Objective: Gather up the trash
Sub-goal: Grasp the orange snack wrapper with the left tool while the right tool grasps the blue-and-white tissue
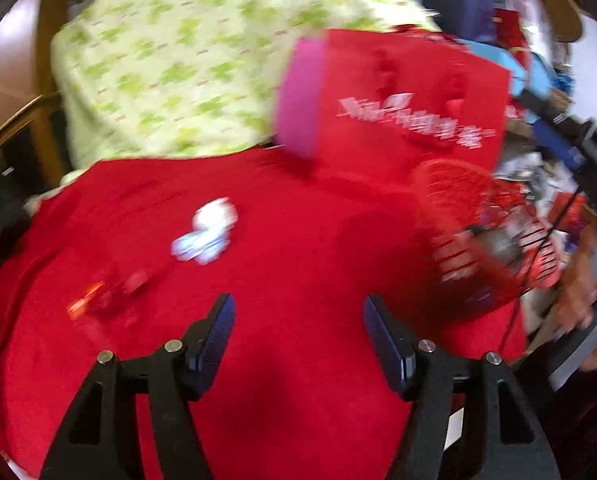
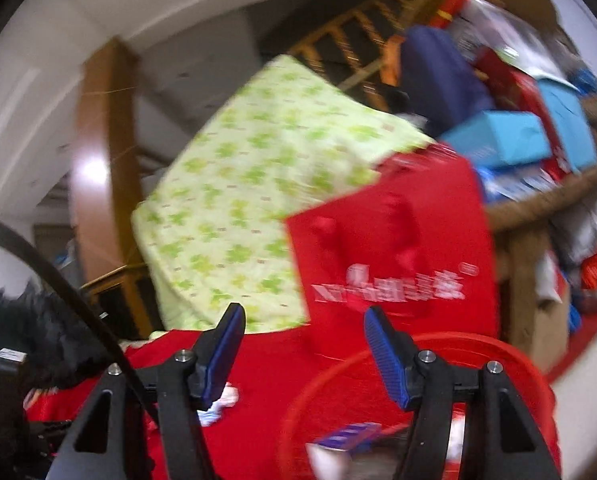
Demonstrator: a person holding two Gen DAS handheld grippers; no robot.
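Red cloth (image 1: 298, 280) covers the surface; white lettering on the red bag (image 1: 414, 120) is too blurred to read. Left claw (image 1: 299, 332) and right claw (image 2: 304, 340) both gape, empty.

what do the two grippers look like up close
Both match: the left gripper and the right gripper each have black angular arms with triangular cut-outs, round silver pins at the joints, and two flat fingers faced with ribbed dark blue pads. A black cable curves past the right one.

White print on red bag (image 1: 414, 120), seemingly illegible
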